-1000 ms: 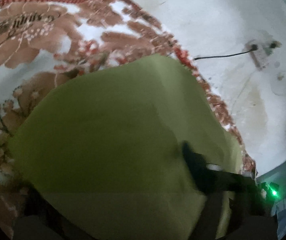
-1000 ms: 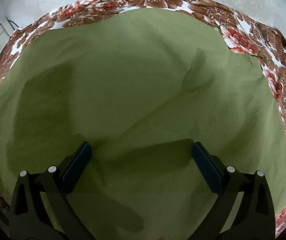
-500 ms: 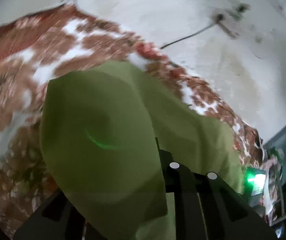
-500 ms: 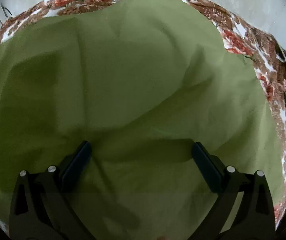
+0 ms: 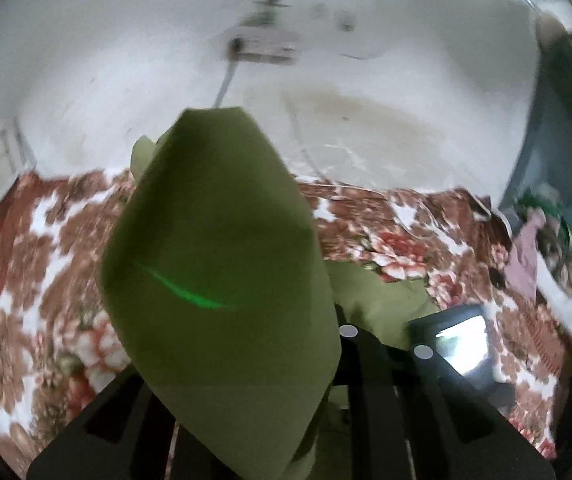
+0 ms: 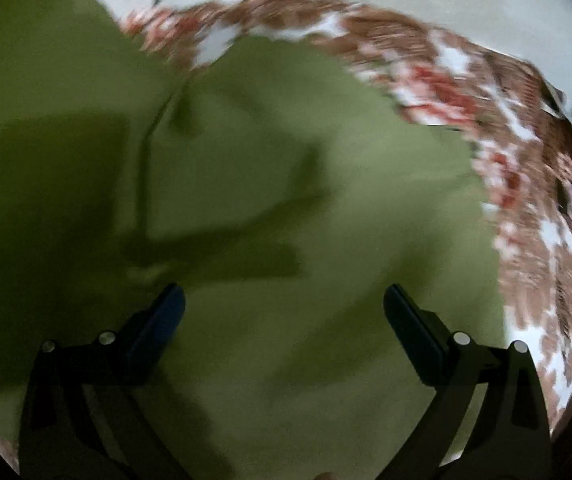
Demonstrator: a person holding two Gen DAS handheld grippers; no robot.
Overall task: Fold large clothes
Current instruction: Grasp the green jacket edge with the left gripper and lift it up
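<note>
Pale bare floor (image 5: 366, 92), floral blanket (image 5: 37, 264) spread on it as work surface. Green garment (image 6: 269, 168) lies across blanket; one edge lifted, draping in front of left camera. Left gripper (image 5: 326, 344) pinches that edge, jaws having just closed on cloth. Right gripper (image 6: 283, 300) spread wide above cloth, holding nothing. Fabric looks light, limp, wrinkle-prone; best taken at hem or corner, both edges.

Raised green cloth (image 5: 221, 264) across the left view; open floor (image 5: 386, 120) beyond
</note>
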